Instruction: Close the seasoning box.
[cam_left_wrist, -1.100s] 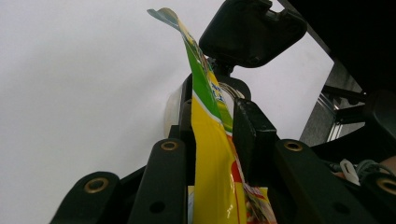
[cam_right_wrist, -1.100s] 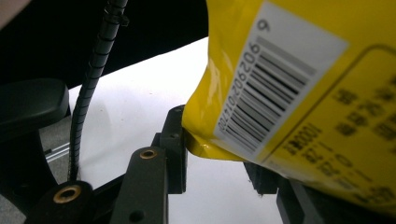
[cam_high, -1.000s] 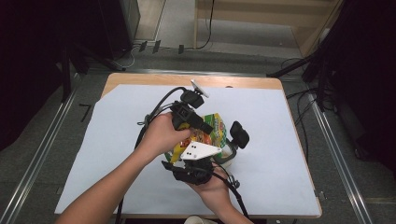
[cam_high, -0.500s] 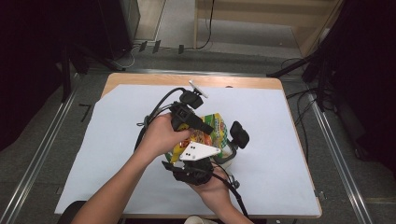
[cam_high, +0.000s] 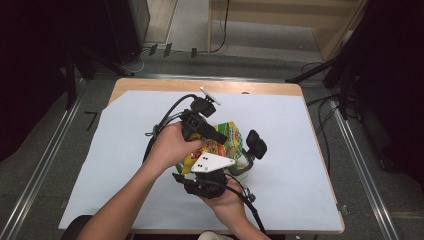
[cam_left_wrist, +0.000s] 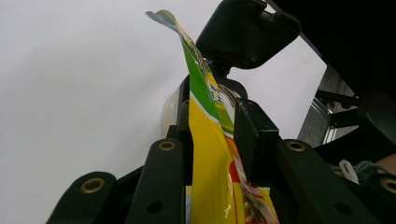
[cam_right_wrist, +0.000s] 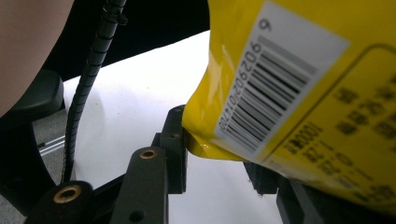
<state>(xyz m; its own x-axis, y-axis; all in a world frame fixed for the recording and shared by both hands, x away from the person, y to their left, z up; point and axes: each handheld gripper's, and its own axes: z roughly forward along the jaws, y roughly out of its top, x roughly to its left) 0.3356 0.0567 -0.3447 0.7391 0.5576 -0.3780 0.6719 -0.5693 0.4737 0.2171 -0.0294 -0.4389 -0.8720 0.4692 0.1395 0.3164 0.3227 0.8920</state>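
Observation:
A yellow and green snack packet (cam_high: 229, 134) is held up over the middle of the table between both hands. My left gripper (cam_high: 216, 136) comes at it from the far side. In the left gripper view the packet (cam_left_wrist: 205, 154) stands edge-on between the two black jaws of the left gripper (cam_left_wrist: 212, 126), which press on it. My right gripper (cam_high: 240, 155), with its grey plate on top, is on the near side. In the right gripper view the packet's barcode face (cam_right_wrist: 299, 84) lies across the right gripper (cam_right_wrist: 217, 158); one jaw touches its lower corner and the other is mostly hidden behind it.
A white sheet (cam_high: 300, 150) covers the wooden table (cam_high: 200, 85). A pale round container (cam_high: 243, 171) sits partly hidden under the grippers. Black cables (cam_high: 170, 107) loop off to the left. Dark stands and floor rails surround the table.

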